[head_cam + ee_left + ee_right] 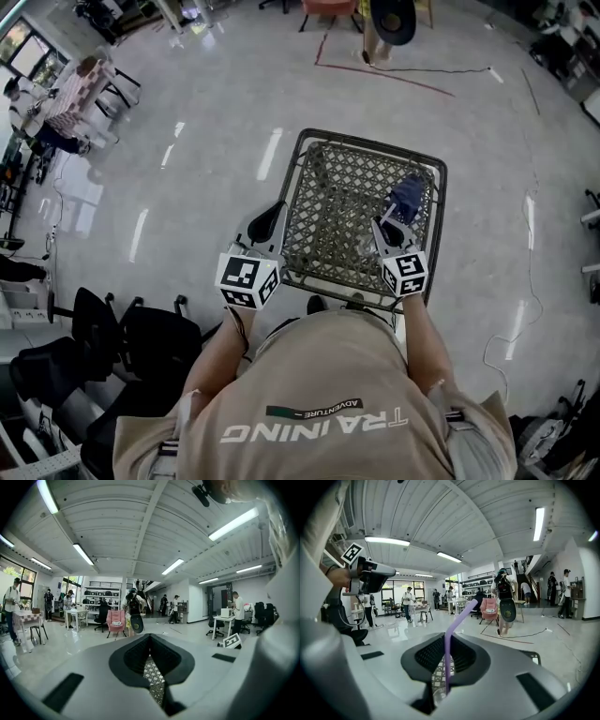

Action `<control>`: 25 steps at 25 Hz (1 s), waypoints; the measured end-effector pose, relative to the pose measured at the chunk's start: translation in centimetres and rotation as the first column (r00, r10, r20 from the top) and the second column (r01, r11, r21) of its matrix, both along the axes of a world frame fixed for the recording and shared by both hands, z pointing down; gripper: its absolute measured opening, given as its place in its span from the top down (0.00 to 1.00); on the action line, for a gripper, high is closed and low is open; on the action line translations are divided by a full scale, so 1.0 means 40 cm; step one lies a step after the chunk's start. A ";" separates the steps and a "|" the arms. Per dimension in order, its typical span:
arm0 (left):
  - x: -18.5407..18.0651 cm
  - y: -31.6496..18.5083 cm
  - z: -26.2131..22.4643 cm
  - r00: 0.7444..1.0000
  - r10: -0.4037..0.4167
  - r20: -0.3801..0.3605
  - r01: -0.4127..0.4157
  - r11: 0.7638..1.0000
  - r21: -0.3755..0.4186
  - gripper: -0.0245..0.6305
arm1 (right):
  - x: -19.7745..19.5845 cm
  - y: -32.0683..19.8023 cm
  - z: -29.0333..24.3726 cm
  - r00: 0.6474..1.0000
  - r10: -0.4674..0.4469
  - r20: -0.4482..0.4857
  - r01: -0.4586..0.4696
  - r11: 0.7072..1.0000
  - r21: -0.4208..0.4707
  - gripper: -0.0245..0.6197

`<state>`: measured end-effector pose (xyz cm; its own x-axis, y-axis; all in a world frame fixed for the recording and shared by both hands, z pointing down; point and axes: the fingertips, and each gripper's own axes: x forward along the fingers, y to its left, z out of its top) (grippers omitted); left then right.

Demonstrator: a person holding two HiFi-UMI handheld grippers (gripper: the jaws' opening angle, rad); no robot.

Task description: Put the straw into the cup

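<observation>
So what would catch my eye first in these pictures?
A purple straw stands upright, pinched in the right gripper, its top bent over towards the busy hall beyond. In the head view, both grippers reach over a square wire-mesh table on a glossy grey floor. The left gripper holds nothing.

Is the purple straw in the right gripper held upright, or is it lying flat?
Upright. The straw rises from the jaws of the right gripper, which are shut on it; its top bends sideways.
</observation>
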<state>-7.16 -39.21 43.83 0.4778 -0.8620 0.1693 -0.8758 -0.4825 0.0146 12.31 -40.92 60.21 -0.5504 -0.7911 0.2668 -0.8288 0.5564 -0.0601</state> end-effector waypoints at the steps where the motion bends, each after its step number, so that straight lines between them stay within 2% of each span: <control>1: -0.011 0.000 0.004 1.000 -0.005 0.001 0.005 1.000 -0.005 0.94 | -0.007 -0.005 0.014 1.000 -0.003 -0.009 0.003 1.000 -0.008 0.89; 11: -0.050 -0.025 0.029 1.000 0.001 0.001 -0.001 1.000 -0.016 0.94 | -0.018 -0.016 0.086 0.999 0.028 0.029 -0.025 0.996 -0.090 0.88; 12: -0.054 -0.032 0.032 1.000 0.006 0.000 -0.006 1.000 -0.016 0.94 | -0.024 -0.017 0.091 0.999 0.024 0.033 -0.021 0.995 -0.101 0.81; 13: -0.057 -0.037 0.034 1.000 0.011 -0.002 -0.011 1.000 -0.017 0.94 | -0.030 -0.016 0.097 0.999 0.020 0.032 -0.016 0.993 -0.116 0.69; 14: -0.059 -0.042 0.037 1.000 0.016 -0.004 -0.016 1.000 -0.018 0.94 | -0.035 -0.012 0.103 1.000 0.016 0.027 -0.013 0.992 -0.127 0.64; 21: -0.011 -0.072 0.033 0.998 0.060 -0.032 -0.061 0.998 -0.008 0.94 | -0.005 0.010 0.105 0.999 0.024 -0.024 -0.027 0.989 -0.144 0.63; 25: 0.004 -0.074 0.026 0.996 0.082 -0.043 -0.082 0.997 0.001 0.94 | 0.017 0.015 0.052 0.999 0.046 -0.021 -0.048 0.994 -0.102 0.63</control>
